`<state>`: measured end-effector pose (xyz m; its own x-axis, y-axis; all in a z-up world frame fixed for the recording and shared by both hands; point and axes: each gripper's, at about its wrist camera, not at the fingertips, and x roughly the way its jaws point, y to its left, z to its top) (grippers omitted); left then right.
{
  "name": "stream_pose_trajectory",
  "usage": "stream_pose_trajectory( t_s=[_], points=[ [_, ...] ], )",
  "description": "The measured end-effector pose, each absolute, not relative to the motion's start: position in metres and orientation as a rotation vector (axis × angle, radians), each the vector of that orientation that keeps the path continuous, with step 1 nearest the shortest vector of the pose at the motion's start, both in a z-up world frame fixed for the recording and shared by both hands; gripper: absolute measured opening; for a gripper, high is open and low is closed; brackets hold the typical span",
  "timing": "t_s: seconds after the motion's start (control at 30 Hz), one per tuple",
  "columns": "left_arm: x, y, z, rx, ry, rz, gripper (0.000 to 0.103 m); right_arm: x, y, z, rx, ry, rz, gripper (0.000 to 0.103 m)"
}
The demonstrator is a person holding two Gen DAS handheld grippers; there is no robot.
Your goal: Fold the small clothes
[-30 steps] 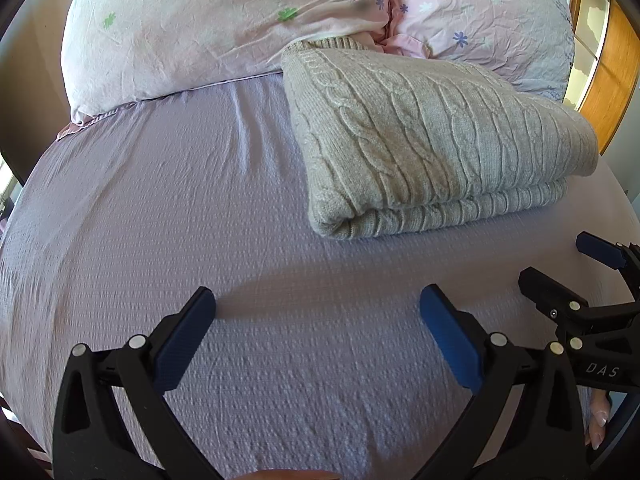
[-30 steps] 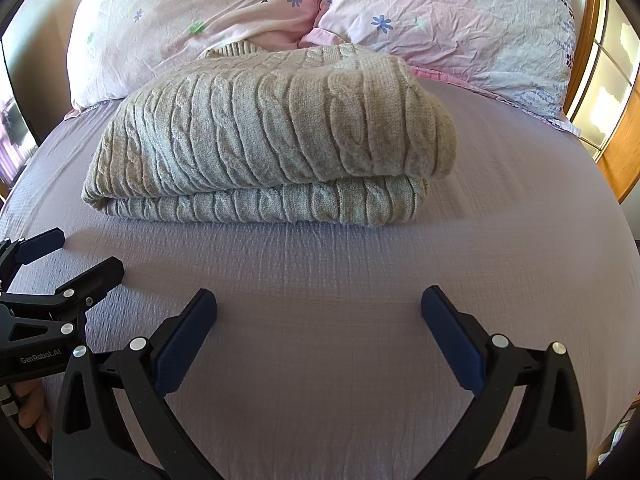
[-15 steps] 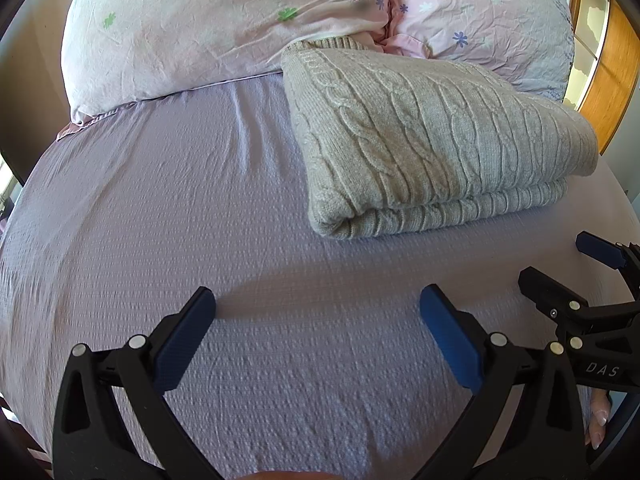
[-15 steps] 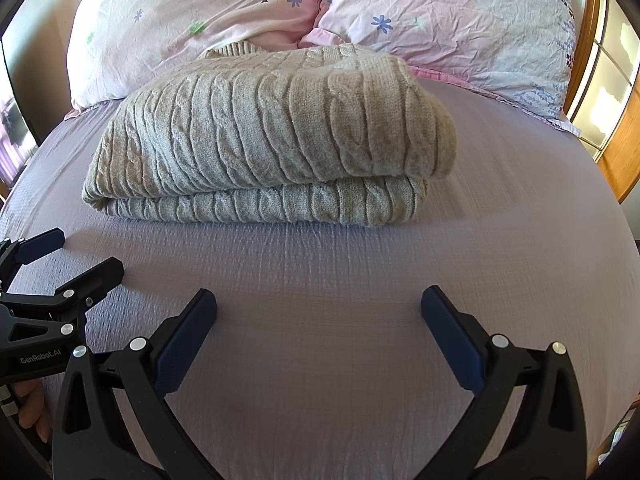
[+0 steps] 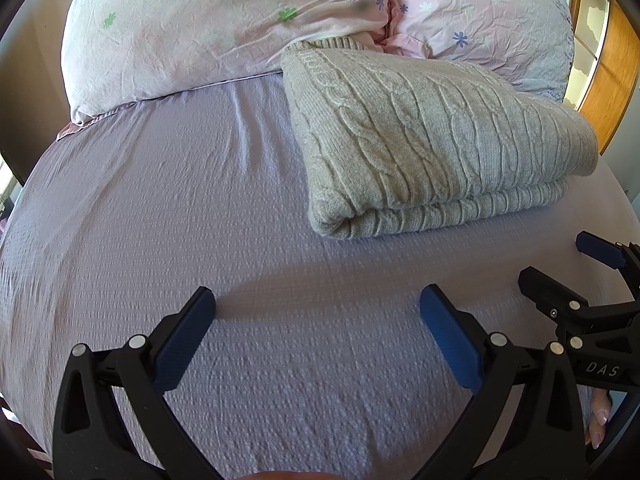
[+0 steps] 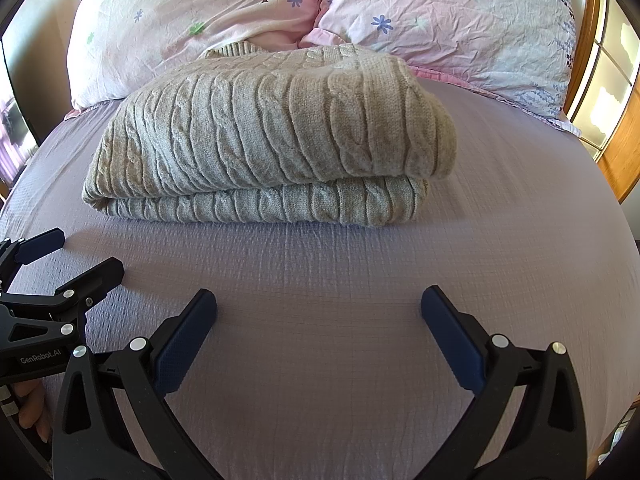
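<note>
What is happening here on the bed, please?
A person holds a two-finger gripper in each hand over a bed with a lilac sheet. A grey knitted sweater lies on the sheet, already folded in layers, its far edge near two flowered pillows. The left gripper and the right gripper are both open and empty, with fingers spread over bare sheet, short of the sweater. Nothing is being gripped at this moment.

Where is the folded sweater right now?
The folded sweater lies on the bed sheet just below the two pillows, ahead of both open grippers, untouched.
</note>
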<state>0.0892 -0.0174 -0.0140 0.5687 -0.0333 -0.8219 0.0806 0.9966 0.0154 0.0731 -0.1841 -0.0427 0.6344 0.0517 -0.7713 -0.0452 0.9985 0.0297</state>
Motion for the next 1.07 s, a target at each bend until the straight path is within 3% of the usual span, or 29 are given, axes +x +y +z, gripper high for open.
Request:
stream_pose_trajectory(
  t_s=[1.07],
  points=[
    [0.0884, -0.0161, -0.0155, 0.053, 0.968, -0.066, 0.101, 0.0731, -0.1839, -0.0431, 0.008, 0.881, 0.055, 0.102]
  ],
)
